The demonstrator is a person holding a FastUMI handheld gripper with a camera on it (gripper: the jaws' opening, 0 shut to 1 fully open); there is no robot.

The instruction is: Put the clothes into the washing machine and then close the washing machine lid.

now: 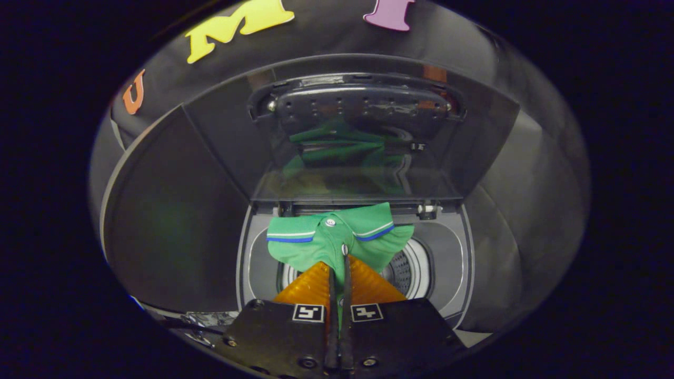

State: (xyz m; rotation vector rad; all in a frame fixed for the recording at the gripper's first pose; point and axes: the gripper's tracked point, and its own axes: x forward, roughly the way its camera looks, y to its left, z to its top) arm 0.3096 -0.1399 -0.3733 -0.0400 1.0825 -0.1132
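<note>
The gripper [337,268] is clenched on one green polo shirt [337,239], held above the open drum [405,271] of one washing machine [447,263]. Lid [358,142] raised. No legible writing.

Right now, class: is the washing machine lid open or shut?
Open. The lid stands raised behind the drum opening, while the gripper holds the green shirt above it.

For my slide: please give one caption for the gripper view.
Gripper shut on green polo shirt above the open washing machine drum.
</note>
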